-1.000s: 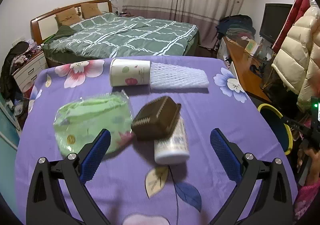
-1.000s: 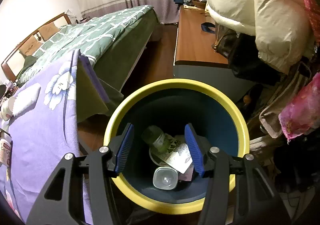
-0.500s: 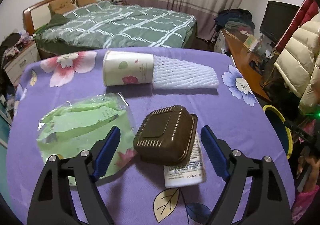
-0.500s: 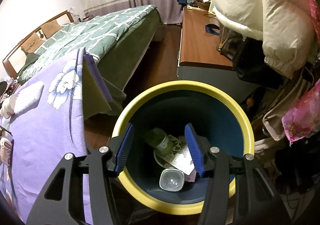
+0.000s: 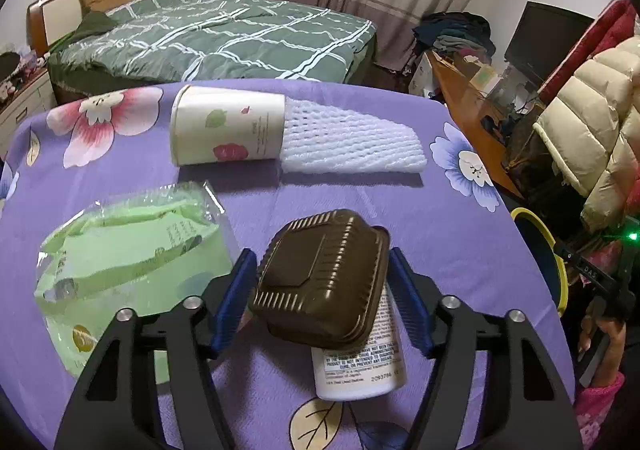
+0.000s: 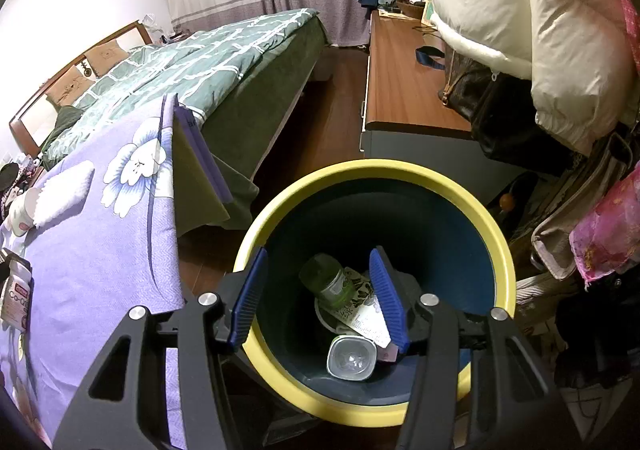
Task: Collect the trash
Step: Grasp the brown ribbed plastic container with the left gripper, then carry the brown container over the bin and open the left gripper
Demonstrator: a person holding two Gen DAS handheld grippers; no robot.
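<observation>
Left wrist view: the left gripper (image 5: pixel 320 302) sits w/ jaws spread either side of a brown ribbed box (image 5: pixel 322 280) on the table (image 5: pixel 460 250), pads close to its flanks but apparently not yet pressing, so the step in hand looks like the grab. The box leans on a white bottle (image 5: pixel 360 358) lying under its right edge. Next move, by the look of it: squeeze the box only, lift clear w/o dragging the bottle, then carry right to the bin (image 6: pixel 372 282). Right wrist view: the right gripper (image 6: pixel 316 302) hangs over the yellow-rimmed bin, jaws apart & empty, several discarded containers directly below. Purple flowered cloth covers the table; just left of the box lies a green packet (image 5: pixel 128 258); beyond it a paper cup (image 5: pixel 228 130) on its side, touching a white foam net (image 5: pixel 352 142). Behind: bed (image 5: pixel 208 38), curtains, wooden bench (image 6: pixel 404 82), hanging puffer coat (image 6: pixel 520 10).
</observation>
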